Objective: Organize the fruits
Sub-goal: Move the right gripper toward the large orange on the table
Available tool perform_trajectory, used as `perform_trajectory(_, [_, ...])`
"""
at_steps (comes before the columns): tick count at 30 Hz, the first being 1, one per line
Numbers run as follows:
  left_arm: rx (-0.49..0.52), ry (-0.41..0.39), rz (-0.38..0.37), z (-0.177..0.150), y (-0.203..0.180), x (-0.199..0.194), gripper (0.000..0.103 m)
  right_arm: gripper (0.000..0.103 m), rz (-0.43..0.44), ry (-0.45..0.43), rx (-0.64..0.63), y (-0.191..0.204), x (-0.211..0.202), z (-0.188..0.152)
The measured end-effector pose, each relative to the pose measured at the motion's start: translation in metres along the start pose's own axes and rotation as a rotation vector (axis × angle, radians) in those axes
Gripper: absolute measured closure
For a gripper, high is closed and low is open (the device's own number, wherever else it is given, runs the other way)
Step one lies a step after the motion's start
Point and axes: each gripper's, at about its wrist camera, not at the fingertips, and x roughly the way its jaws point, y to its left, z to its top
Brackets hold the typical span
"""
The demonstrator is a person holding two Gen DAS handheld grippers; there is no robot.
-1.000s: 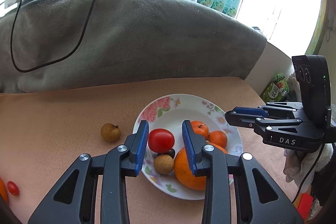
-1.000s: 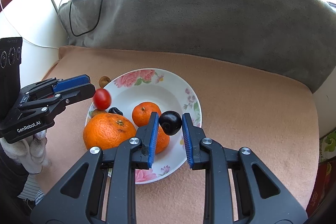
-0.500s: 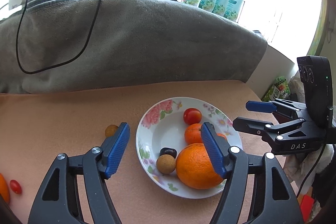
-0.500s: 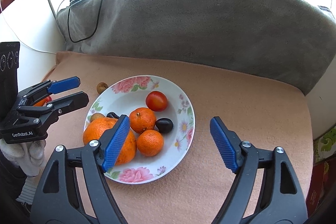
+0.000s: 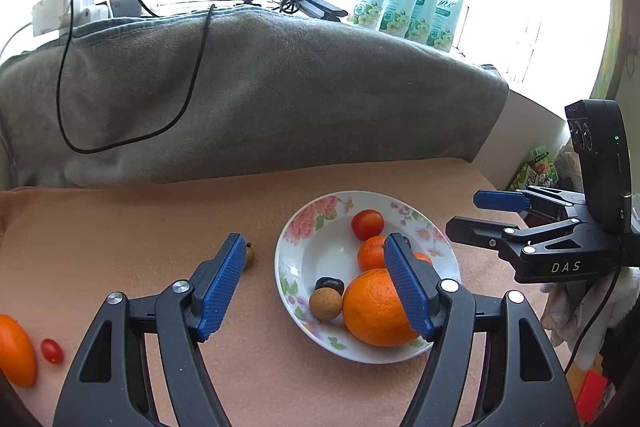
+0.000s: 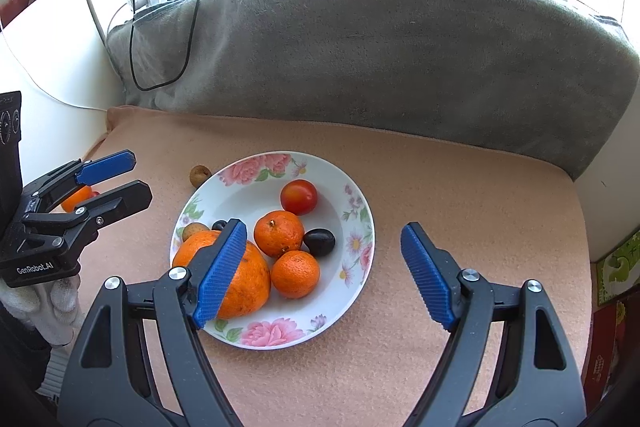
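Tomato [image 5: 367,224] and plum [image 6: 319,241] were released onto the plate [image 6: 256,195]. Left gripper [image 5: 316,291] and right gripper [image 6: 328,275] are spread wide, nothing held. Strays beside the plate are judged still pending.

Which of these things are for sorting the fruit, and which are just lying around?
For the job:
- flowered plate
- big orange
- two small oranges
- tomato
- dark plum
- brown fruit beside the plate
- cherry tomato

Just lying about:
- grey blanket
- black cable
- green pouches
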Motion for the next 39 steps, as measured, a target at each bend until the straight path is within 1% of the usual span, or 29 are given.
perform_trajectory(6, [0.001, -0.02, 0.016, -0.003, 0.004, -0.014, 0.032, 0.021, -0.018, -0.013, -0.013, 0.011, -0.005, 0.002])
perform_trajectory(11, [-0.002, -0.034, 0.036, -0.006, 0.01, -0.026, 0.032, 0.021, -0.001, -0.025, 0.0, 0.019, -0.009, 0.002])
perform_trajectory(14, [-0.006, -0.044, 0.046, -0.007, 0.016, -0.034, 0.032, 0.021, -0.008, -0.037, 0.001, 0.025, -0.012, 0.004])
perform_trajectory(23, [-0.039, -0.077, 0.087, -0.019, 0.045, -0.067, 0.032, 0.021, 0.011, -0.051, -0.03, 0.051, -0.019, 0.01])
perform_trajectory(32, [-0.078, -0.106, 0.172, -0.039, 0.086, -0.108, 0.032, 0.021, 0.06, -0.052, -0.056, 0.077, -0.014, 0.016])
perform_trajectory(39, [-0.138, -0.13, 0.253, -0.059, 0.121, -0.144, 0.032, 0.021, 0.101, -0.051, -0.084, 0.097, -0.009, 0.02])
